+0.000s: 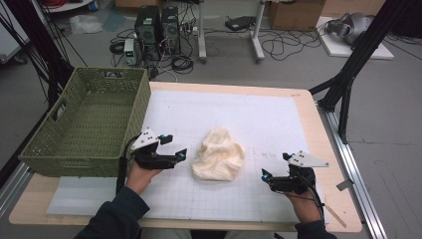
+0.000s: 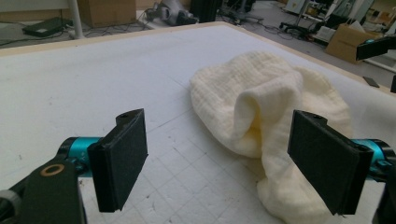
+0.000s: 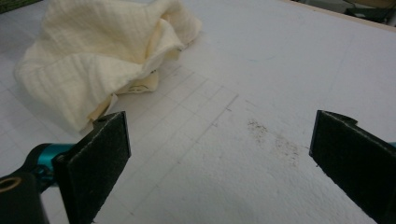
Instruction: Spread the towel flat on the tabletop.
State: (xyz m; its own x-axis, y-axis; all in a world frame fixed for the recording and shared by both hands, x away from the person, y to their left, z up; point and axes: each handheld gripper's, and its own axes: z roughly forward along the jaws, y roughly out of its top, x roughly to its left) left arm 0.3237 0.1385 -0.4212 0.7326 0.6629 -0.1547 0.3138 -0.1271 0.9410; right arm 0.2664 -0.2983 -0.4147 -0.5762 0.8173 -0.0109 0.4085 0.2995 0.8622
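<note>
Both tools empty, jaws apart: left tool (image 1: 174, 152) just beside crumpled cloth (image 1: 219, 155), right tool (image 1: 271, 172) farther. Pinch opposite edges, low on tabletop (image 1: 278, 114).

Cream cloth (image 2: 271, 121) runs behind the left gripper's (image 2: 229, 158) far jaw and off the bottom edge in the left gripper view; its underside folds are hidden. In the right gripper view its top is cropped (image 3: 107, 51). Small printed label at the hem is too blurred to read.
</note>
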